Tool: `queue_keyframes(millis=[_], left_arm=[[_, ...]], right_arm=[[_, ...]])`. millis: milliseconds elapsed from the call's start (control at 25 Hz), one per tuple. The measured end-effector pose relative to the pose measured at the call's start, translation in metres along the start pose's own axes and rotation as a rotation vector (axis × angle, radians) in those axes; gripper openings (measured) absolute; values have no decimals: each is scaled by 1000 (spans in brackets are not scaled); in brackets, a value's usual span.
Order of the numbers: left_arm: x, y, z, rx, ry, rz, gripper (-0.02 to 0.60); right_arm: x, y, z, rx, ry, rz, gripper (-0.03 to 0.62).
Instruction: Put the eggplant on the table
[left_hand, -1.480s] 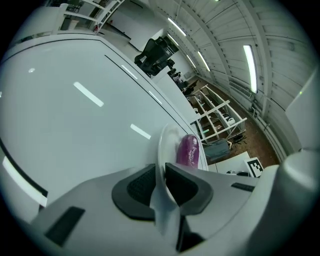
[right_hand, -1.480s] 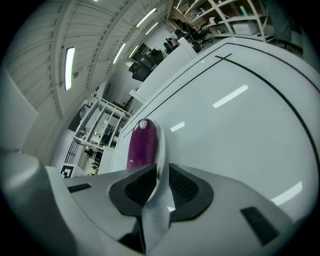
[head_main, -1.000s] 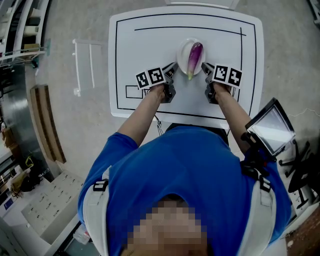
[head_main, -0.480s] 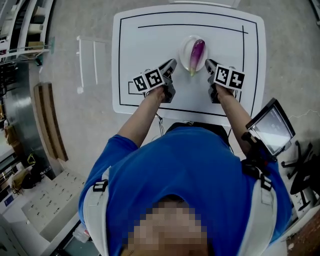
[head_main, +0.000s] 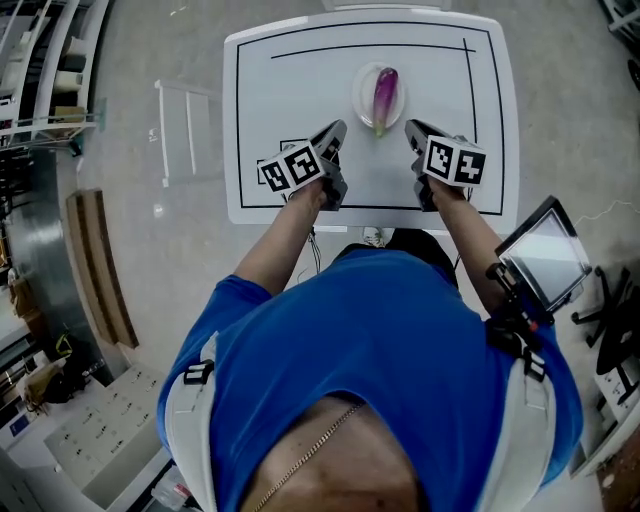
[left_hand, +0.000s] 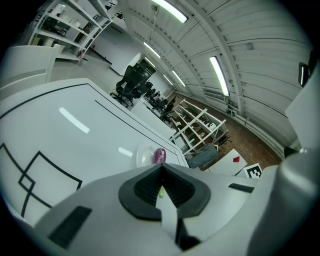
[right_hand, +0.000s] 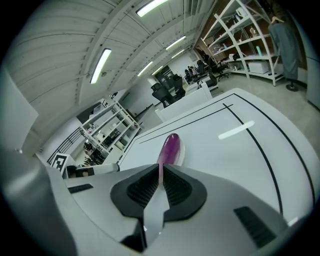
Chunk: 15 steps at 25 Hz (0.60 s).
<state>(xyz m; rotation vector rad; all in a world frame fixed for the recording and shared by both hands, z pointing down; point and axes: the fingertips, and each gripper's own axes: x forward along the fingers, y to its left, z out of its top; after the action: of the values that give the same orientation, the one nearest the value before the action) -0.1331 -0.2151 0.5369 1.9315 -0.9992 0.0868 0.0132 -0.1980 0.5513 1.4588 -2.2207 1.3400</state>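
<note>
Finding left gripper (head_main: 337, 130) and right gripper (head_main: 411, 128) closed on nothing, I'd open right wide and straddle the eggplant (head_main: 385, 93) mid-body.

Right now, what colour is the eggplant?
The eggplant is purple with a green stem end, clearest in the head view.

Table (head_main: 300, 90): smooth, glossy white top that mirrors the ceiling lights. Eggplant (head_main: 385, 92): shiny purple skin. Plate (head_main: 362, 96): glossy white. Left claw (head_main: 338, 130) and right claw (head_main: 411, 128): matt grey plastic shells with black ribbed pads (right_hand: 172, 187). Shirt (head_main: 370, 340): matt blue cloth.
</note>
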Motion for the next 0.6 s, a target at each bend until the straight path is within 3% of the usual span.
queue_keyframes(millis=[600], left_arm=[[-95, -43, -29, 80, -83, -122, 8]], right_arm=[[-78, 70, -48, -131, -95, 21, 3]])
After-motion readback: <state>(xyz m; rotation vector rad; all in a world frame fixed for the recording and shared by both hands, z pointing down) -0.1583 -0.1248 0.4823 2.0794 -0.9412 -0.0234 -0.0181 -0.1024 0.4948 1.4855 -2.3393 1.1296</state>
